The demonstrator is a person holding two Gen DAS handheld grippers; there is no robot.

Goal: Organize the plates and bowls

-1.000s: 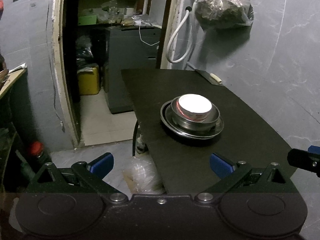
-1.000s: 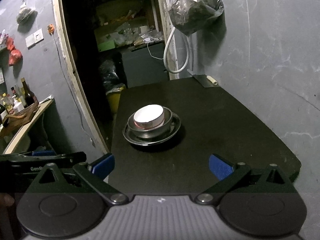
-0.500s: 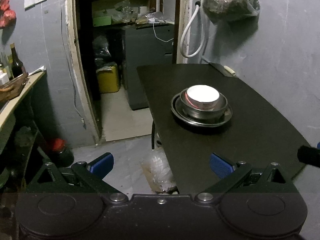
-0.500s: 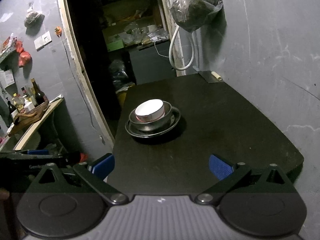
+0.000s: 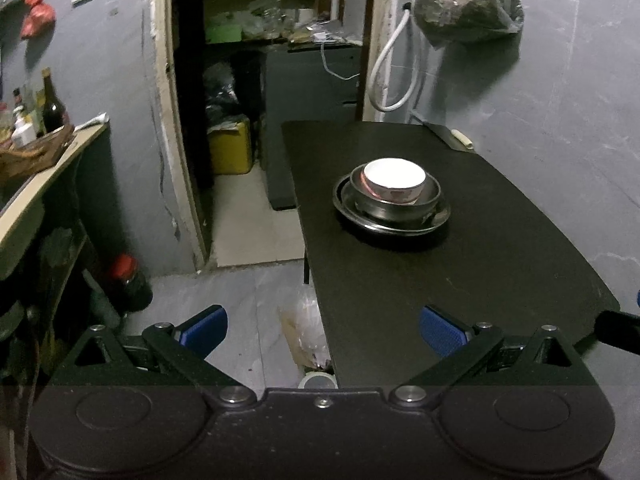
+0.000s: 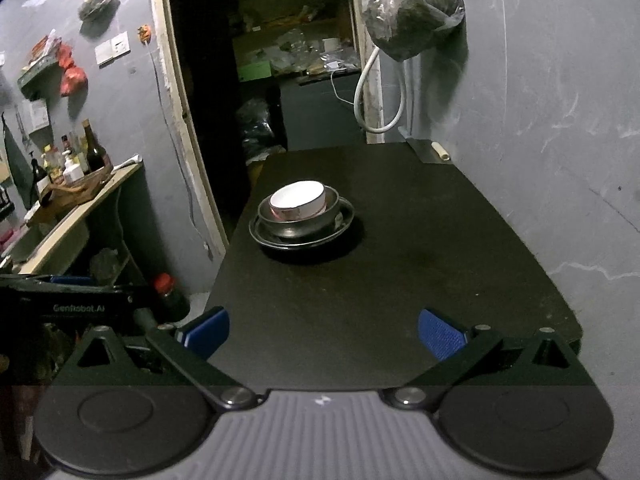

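A white bowl (image 5: pixel 394 178) sits inside a steel bowl (image 5: pixel 394 206), which sits on a steel plate (image 5: pixel 436 218) on the black table (image 5: pixel 460 280). The same stack shows in the right wrist view: white bowl (image 6: pixel 298 201), steel bowl (image 6: pixel 304 224), plate (image 6: pixel 344 224). My left gripper (image 5: pixel 323 330) is open and empty, held back at the table's near left corner. My right gripper (image 6: pixel 324 332) is open and empty over the table's near edge (image 6: pixel 360 344). Both are well short of the stack.
A grey wall (image 6: pixel 560 120) runs along the table's right side, with a hanging bag (image 6: pixel 412 16) and a white hose (image 6: pixel 380 96). A dark doorway (image 5: pixel 260 80) lies behind. A shelf with bottles (image 6: pixel 72 168) stands at the left. A plastic bag (image 5: pixel 308 332) lies on the floor.
Both grippers have drawn back and away from the table, so the stack looks smaller and farther. The left view has swung to show more floor and shelf. The stack has not moved.
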